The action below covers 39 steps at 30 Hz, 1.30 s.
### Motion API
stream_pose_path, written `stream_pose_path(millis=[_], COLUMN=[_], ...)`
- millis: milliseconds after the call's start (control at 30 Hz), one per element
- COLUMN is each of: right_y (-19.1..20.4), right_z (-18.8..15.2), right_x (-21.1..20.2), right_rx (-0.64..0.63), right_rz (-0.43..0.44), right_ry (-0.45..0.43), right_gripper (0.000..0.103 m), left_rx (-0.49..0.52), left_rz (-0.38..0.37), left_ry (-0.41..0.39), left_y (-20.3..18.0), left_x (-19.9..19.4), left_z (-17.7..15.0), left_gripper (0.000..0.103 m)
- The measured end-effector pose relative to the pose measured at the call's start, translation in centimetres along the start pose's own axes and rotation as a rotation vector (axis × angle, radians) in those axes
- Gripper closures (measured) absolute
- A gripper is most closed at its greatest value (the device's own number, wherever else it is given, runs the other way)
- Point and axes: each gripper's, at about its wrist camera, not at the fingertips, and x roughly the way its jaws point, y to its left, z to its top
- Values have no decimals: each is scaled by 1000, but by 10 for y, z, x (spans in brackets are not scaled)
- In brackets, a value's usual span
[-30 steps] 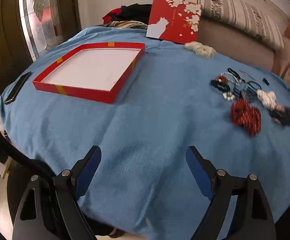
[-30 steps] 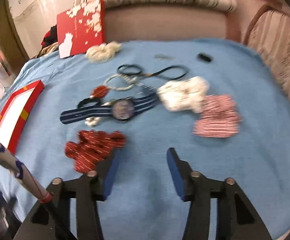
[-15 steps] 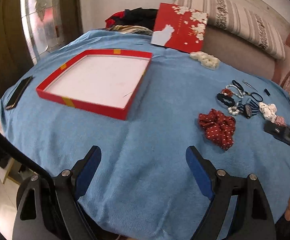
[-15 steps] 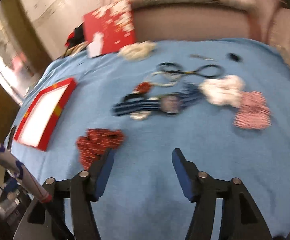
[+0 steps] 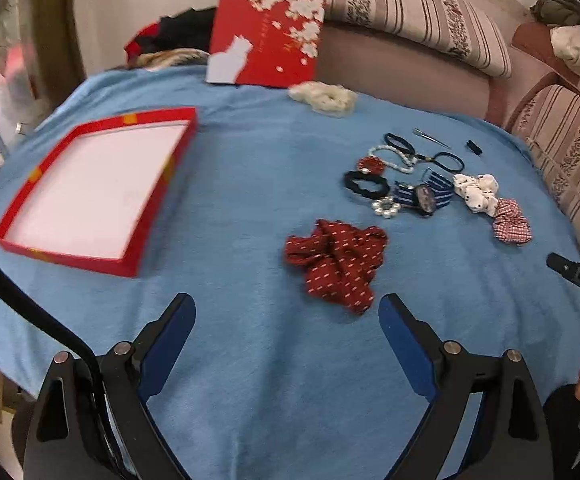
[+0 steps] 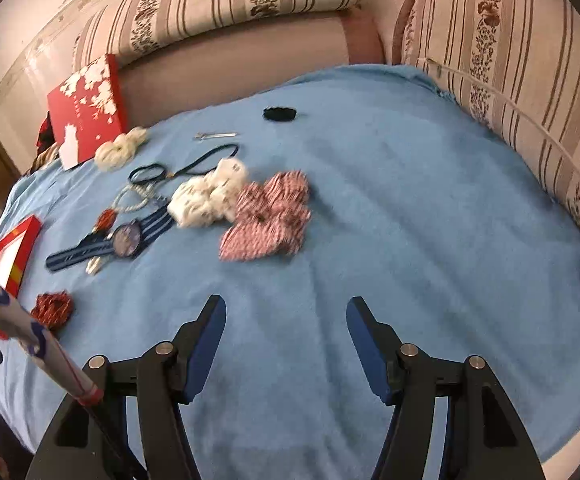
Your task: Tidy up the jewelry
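On the blue cloth point(image 5: 249, 184) covering the counter, the jewelry and hair bits are lying loose, w/ the open red tray point(image 5: 89, 188) sitting empty to the left, well apart from the pile. Nearest the left tool point(image 5: 287, 316) is the dark red dotted scrunchie point(image 5: 336, 260), just ahead of its right finger. The left tool's jaws are standing wide apart, nothing btwn them. The right tool point(image 6: 285, 320) is also standing apart and empty, having just been opening, hovering over bare cloth short of the red-white checked scrunchie point(image 6: 269, 216).

Handling, as a guess: scrunchies are looking light, soft, squashy; pinching any bunched fold should be working, no fragility worry. The white dotted scrunchie point(image 6: 207, 194) is touching the checked one, so a careless pinch is risking lifting both. The striped-strap watch point(image 6: 127, 240) is looking stiffer at the face, floppy at the strap; taking it across the case or mid-strap seems best. The bead bracelet point(image 5: 394, 158), black hair ties point(image 5: 400, 142) and thin metal clip point(image 6: 215, 135) are lying flat and tangled close together; they're prob. slippery, low-profile, hard to get under.

The cloth is looking soft and wrinkly, so the tool may be snagging it on low picks. A striped sofa point(image 6: 510, 92) is wrapping the far and right sides; the red box lid point(image 5: 265, 40) is leaning at the back, w/ a cream scrunchie point(image 5: 324, 96) just beside it.
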Motion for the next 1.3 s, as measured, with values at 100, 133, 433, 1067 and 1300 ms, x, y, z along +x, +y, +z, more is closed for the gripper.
stream_pose_path(millis=[100,133,433,1067,1300], right_y=[-4,-4,11,24,59], right_z=[11,13,35,26,15], right_x=[10,13,55,35,-18], right_rx=[5,4,-28,-4,-78], right_rz=[1,3,-4,44,130], right_ry=[-2,-2,35,44,-2], right_gripper=[36,35,32,91,91], left_rx=[16,21,32,20,-47], left_rz=[-12,-15,-50,-134,-108], left_ry=[14,16,88,143,20], left_y=[-3,-3,3,-5,39], left_x=[13,17,61,62,1], left_z=[9,11,33,30,41], left_gripper=[11,11,11,88,88])
